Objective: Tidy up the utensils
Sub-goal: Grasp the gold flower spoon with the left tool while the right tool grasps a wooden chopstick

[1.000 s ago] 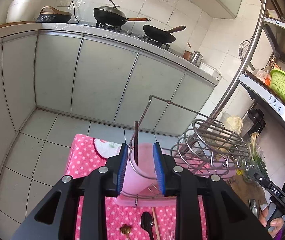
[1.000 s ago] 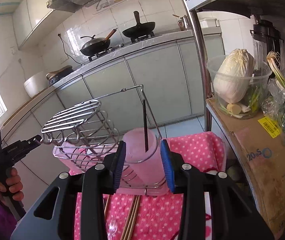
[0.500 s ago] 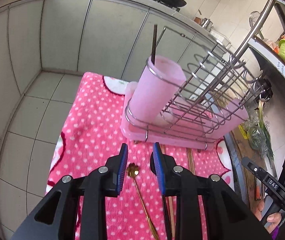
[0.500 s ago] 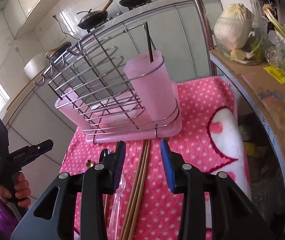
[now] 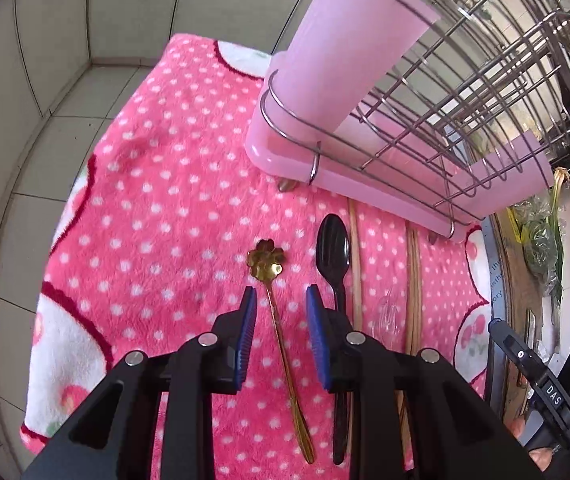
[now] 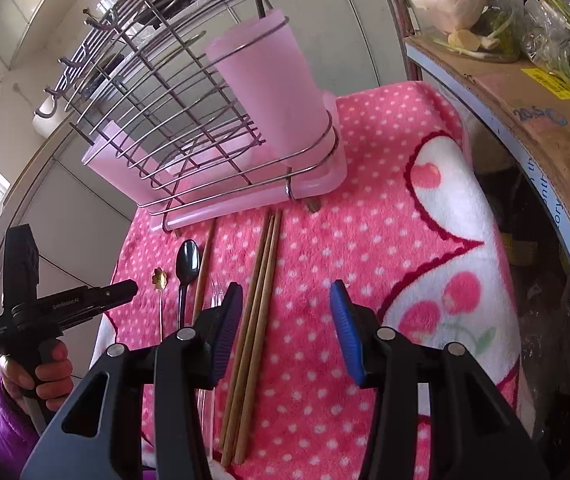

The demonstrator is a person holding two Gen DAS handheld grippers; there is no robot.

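While hovering over the pink cloth (image 5: 157, 184), straddling the gold spoon (image 5: 281, 320) with the left claw (image 5: 281, 312) spread, pads clear of the handle. Lying beside it: black spoon (image 5: 335, 264), chopsticks (image 6: 253, 312). Holding the right claw (image 6: 285, 320) spread wide over the chopsticks. Standing behind: rack (image 6: 173, 128), pink cup (image 6: 273, 92).

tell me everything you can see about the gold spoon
The gold spoon looks like shiny metal, with a small flower-shaped bowl and a long thin handle. It lies flat on the pink polka-dot blanket, bowl pointing toward the pink rack, left of the black spoon. Its handle runs between the open fingers of the left hand-held gripper, which do not appear to touch it.
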